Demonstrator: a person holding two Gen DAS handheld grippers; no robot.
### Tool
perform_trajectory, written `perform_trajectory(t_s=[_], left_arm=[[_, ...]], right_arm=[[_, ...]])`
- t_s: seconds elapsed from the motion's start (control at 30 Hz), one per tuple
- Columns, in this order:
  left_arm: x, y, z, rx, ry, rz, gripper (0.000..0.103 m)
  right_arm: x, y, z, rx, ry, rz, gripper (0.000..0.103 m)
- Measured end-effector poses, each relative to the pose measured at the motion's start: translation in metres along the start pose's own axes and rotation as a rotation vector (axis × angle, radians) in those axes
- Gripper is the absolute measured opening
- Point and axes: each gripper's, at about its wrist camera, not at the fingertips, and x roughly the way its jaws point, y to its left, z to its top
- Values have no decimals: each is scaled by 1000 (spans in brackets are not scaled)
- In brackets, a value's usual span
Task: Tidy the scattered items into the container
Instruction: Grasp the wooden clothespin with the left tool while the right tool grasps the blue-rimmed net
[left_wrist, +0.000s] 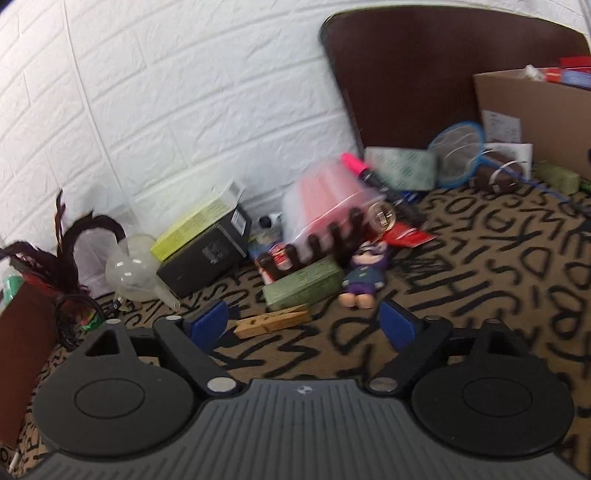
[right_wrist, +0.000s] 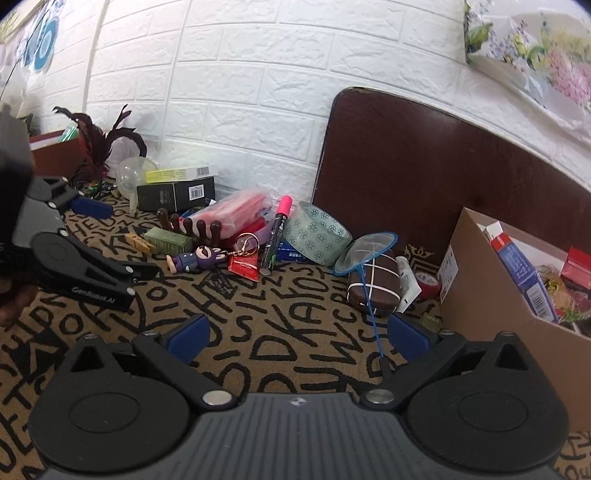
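Observation:
Scattered items lie on a letter-patterned mat by the white brick wall. My left gripper (left_wrist: 304, 321) is open and empty, just short of a wooden clothespin (left_wrist: 273, 320), a green box (left_wrist: 304, 283) and a purple doll keychain (left_wrist: 364, 275). It also shows in the right wrist view (right_wrist: 122, 240), open. My right gripper (right_wrist: 297, 334) is open and empty over bare mat, with the blue net's (right_wrist: 365, 249) handle running down to its right finger. The cardboard box (right_wrist: 491, 295), holding several packets, stands at the right; it also shows in the left wrist view (left_wrist: 535, 122).
A pink marker (right_wrist: 277, 229), patterned tape roll (right_wrist: 319, 232), brown case (right_wrist: 375, 282), red zip bag (right_wrist: 236, 212), black and yellow boxes (right_wrist: 177, 188) and a clear funnel (right_wrist: 131, 177) lie along the wall. A dark wooden board (right_wrist: 424, 177) leans behind. A red box with feathers (right_wrist: 59, 151) stands left.

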Motion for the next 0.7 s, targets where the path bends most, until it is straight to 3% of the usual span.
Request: perform_trajectory(t_s=[0.13,0.33,0.47,0.6,0.7], left_arm=[[21,19,-4,-63,71,7,89],[26,15,1,-105,84,2,96],[29,19,2,-122,87,-8,95],[34,29,1,-171,99,-17,61],[30,32,0,-207,93,-18,60]], right_arm=[[-1,-1,-2,16,-5,10,103],[7,3,-4,13,6,25,103],[9,5,-6,11,8,33,103],[11,7,-6,11,8,49,103],[10,8,-5,16,1,54,103]])
